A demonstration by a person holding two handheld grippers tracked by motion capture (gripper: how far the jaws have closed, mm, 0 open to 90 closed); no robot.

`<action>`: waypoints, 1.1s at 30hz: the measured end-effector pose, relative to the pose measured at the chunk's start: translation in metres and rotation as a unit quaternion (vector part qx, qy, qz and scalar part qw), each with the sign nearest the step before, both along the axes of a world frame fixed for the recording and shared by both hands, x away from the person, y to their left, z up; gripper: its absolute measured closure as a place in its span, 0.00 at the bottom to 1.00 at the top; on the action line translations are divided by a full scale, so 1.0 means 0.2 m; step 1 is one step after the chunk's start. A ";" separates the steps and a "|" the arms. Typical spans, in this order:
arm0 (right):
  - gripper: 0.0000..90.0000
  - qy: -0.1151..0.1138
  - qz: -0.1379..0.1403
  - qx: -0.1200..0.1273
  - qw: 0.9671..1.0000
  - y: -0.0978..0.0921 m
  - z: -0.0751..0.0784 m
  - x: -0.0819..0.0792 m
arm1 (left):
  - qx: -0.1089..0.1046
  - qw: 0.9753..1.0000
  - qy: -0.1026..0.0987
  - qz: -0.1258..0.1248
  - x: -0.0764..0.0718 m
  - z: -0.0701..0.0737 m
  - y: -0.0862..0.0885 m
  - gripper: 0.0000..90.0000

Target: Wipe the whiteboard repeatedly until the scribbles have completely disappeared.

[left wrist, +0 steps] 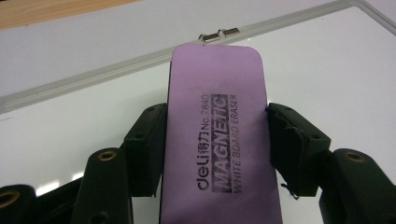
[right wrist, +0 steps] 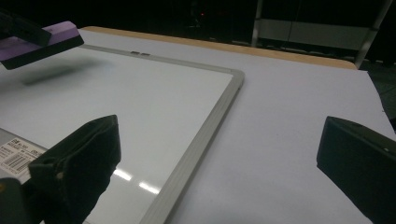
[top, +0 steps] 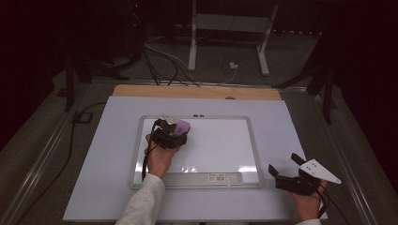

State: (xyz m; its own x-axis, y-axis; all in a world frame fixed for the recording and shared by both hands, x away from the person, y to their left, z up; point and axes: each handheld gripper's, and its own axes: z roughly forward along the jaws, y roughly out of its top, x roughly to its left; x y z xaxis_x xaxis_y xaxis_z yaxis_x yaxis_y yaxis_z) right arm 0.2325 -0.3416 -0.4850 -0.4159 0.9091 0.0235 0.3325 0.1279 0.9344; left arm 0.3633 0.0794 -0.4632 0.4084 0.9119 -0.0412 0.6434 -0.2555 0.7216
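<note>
High view, starting at the left: the person's left hand [top: 159, 157] reaches in from the near edge of the desk [top: 94, 187], its pale sleeve [top: 143, 204] lying over the near-left part. It holds the left tongs [top: 170, 135] over the far-left part of a whiteboard [top: 220, 145] that lies flat in the middle of the desk. Those tongs are clamped on a purple eraser [top: 182, 125], which points toward the board's far edge.

In the left gripper view the eraser [left wrist: 219, 140] stands lengthwise between the two black jaws, one pressing each long side. Its top face carries dark print reading "deli No 7840 MAGNETIC WHITE BOARD ERASER". Its far end sits close to the board's grey frame [left wrist: 93, 77], near two small metal clips [left wrist: 219, 35] on that frame. In the right gripper view the eraser [right wrist: 42, 44] hangs a little above the white surface, with a soft shadow under it.

Moving right, a barcode sticker [top: 219, 177] sits on the board's near strip. Past the board's near-right corner, the right hand [top: 307, 204] holds the right tongs [top: 285, 169] above the bare desk near its near-right corner; the jaws stand wide apart with nothing between them. A grey three-cornered plate [top: 320, 171] sits on top.
</note>
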 end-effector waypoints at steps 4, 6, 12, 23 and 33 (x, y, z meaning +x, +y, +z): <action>0.00 0.000 0.000 0.000 1.000 0.00 0.00 0.00 | -0.003 1.000 -0.002 0.005 0.01 0.02 0.02 0.47; 0.00 0.000 0.000 0.000 1.000 0.00 0.00 0.00 | -0.004 1.000 -0.002 0.007 0.01 0.02 0.03 0.47; 0.00 0.000 0.000 0.000 1.000 0.00 0.00 0.00 | -0.010 1.000 -0.005 0.018 0.01 0.03 0.07 0.47; 0.00 -0.001 -0.001 0.001 1.000 0.00 0.00 0.00 | -0.016 0.999 -0.019 0.031 0.02 0.06 0.14 0.47; 0.00 -0.001 -0.001 0.001 1.000 0.00 0.00 0.00 | -0.017 0.999 -0.025 0.043 0.04 0.07 0.19 0.47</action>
State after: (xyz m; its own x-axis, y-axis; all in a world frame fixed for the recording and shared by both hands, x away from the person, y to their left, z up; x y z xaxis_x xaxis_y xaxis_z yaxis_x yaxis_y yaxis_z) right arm 0.2327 -0.3423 -0.4850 -0.4149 0.9095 0.0237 0.3310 0.1266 0.9351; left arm 0.3714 0.1177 -0.4487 0.3311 0.9420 -0.0545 0.6255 -0.1759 0.7601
